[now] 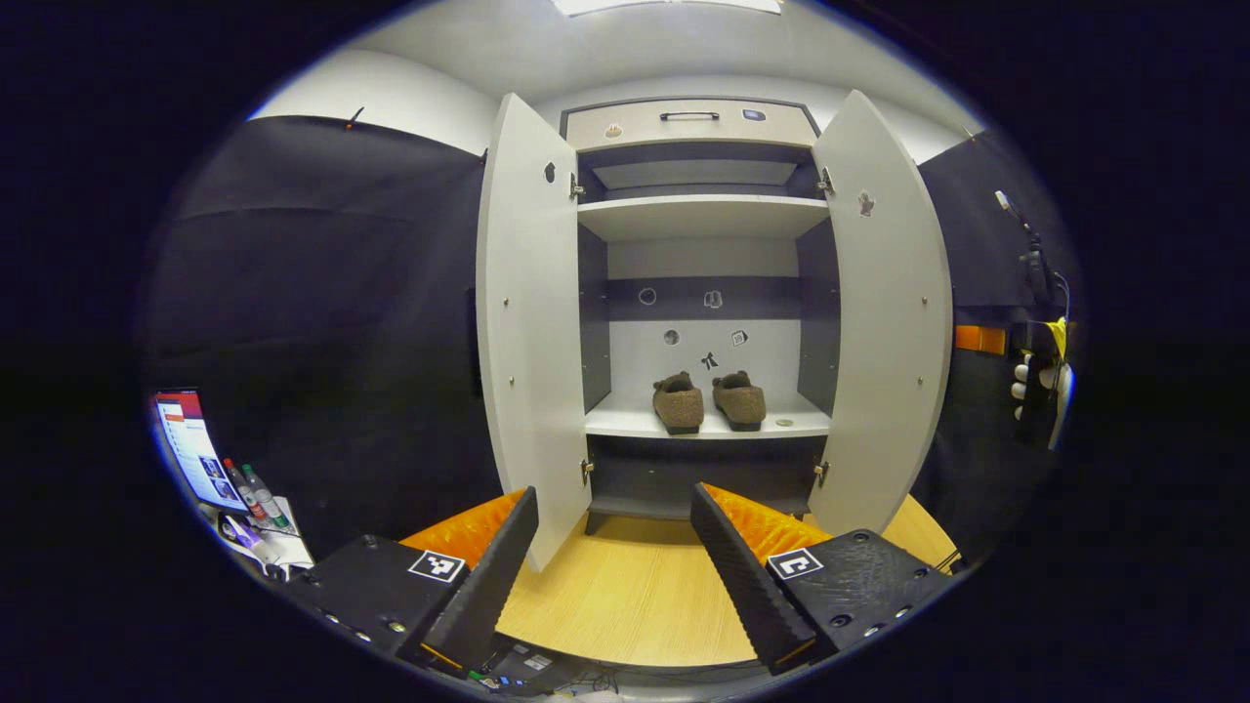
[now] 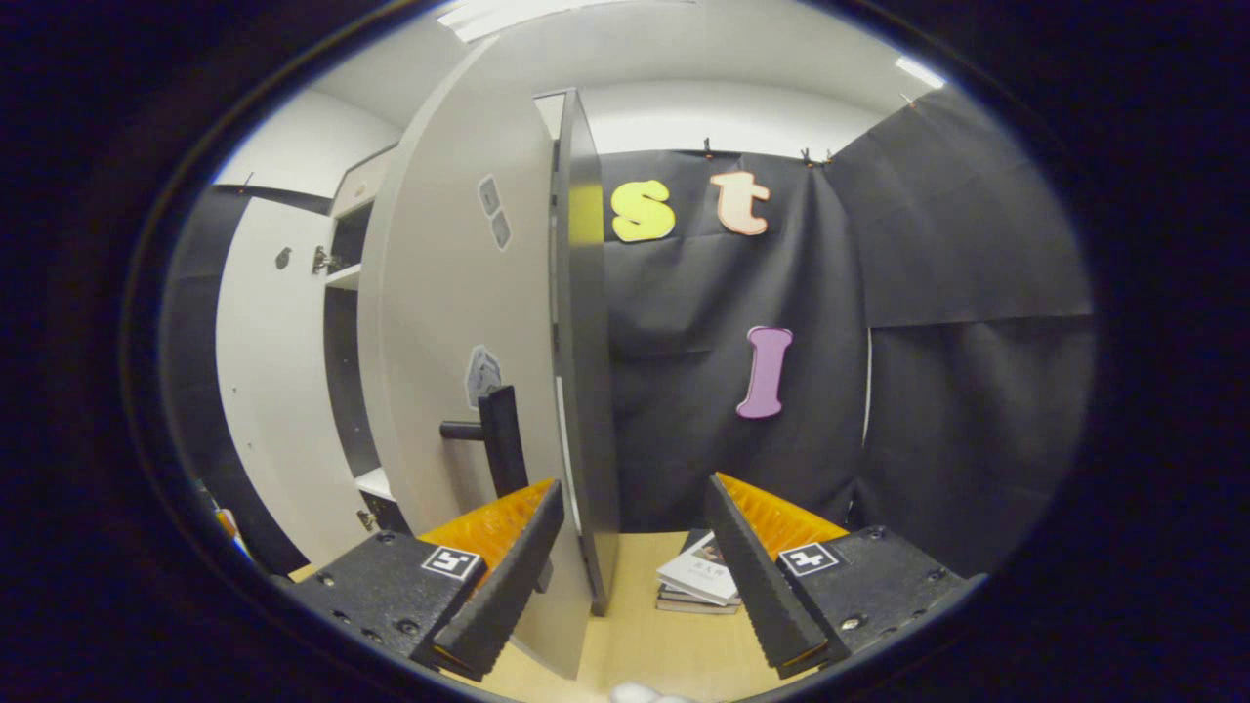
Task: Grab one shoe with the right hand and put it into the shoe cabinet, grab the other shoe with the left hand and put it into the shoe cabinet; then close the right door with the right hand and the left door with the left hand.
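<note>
Both slippers (image 1: 708,400) sat inside the shoe cabinet (image 1: 703,220) (doors open). The right tool (image 2: 635,557), jaws apart, flanked the right door (image 2: 459,322), probably to push; the left tool (image 1: 615,547) was open.

Your shoes (image 1: 708,400) looked fuzzy, like woolly cloth, on dark soles. The cabinet (image 1: 701,217) was smooth matt board, its doors (image 1: 527,322) too. The floor (image 1: 625,596) showed pale wood grain. The books (image 2: 698,581) had glossy paper covers.
</note>
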Tool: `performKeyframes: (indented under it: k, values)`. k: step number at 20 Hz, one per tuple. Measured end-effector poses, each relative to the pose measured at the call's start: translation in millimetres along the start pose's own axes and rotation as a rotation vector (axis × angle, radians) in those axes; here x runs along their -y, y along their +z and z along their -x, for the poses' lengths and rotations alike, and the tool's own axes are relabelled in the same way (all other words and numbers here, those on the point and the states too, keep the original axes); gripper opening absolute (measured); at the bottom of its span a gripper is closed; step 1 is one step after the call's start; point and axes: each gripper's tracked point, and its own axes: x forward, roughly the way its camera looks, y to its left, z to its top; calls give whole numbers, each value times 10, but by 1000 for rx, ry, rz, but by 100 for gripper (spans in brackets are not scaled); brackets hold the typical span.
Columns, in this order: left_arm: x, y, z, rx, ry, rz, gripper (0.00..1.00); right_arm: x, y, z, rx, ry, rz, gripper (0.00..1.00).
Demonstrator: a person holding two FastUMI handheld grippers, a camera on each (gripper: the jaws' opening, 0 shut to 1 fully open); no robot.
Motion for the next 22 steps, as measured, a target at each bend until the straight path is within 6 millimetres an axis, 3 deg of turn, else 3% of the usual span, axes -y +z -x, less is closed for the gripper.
performKeyframes:
  k: [1, 2, 4, 9, 12, 13, 14, 16, 19, 22]
  values:
    - [1, -23, -3, -8, 9, 3, 96, -22, -2, 6, -4, 9, 17, 87]
    - [9, -30, -14, -15, 13, 11, 96, -41, 6, 0, 0, 12, 27, 93]
    - [1, -43, -44, -21, 12, 21, 96, -146, -8, 0, -5, 24, 31, 92]
    - [-229, -90, -220, -35, -6, 34, 96, -687, -59, -26, -18, 59, 27, 92]
    - [-543, -95, -310, -39, -9, 29, 96, -1070, -92, -94, -12, 50, 28, 92]
    - [-645, -92, -338, -40, -12, 31, 96, -1237, -127, -113, -17, 64, 28, 86]
    - [-750, -79, -368, -43, -16, 30, 96, -1475, -182, -143, -31, 103, 30, 92]
    - [-947, -93, -457, -41, -21, 22, 96, -1871, -350, -111, -68, 171, 31, 92]
    - [-1219, -120, -651, -34, -46, 16, 96, -2183, -411, 35, -64, 176, 40, 99]
    - [-1425, -141, -819, -36, -76, 23, 96, -2315, -437, 247, -54, 151, 28, 99]
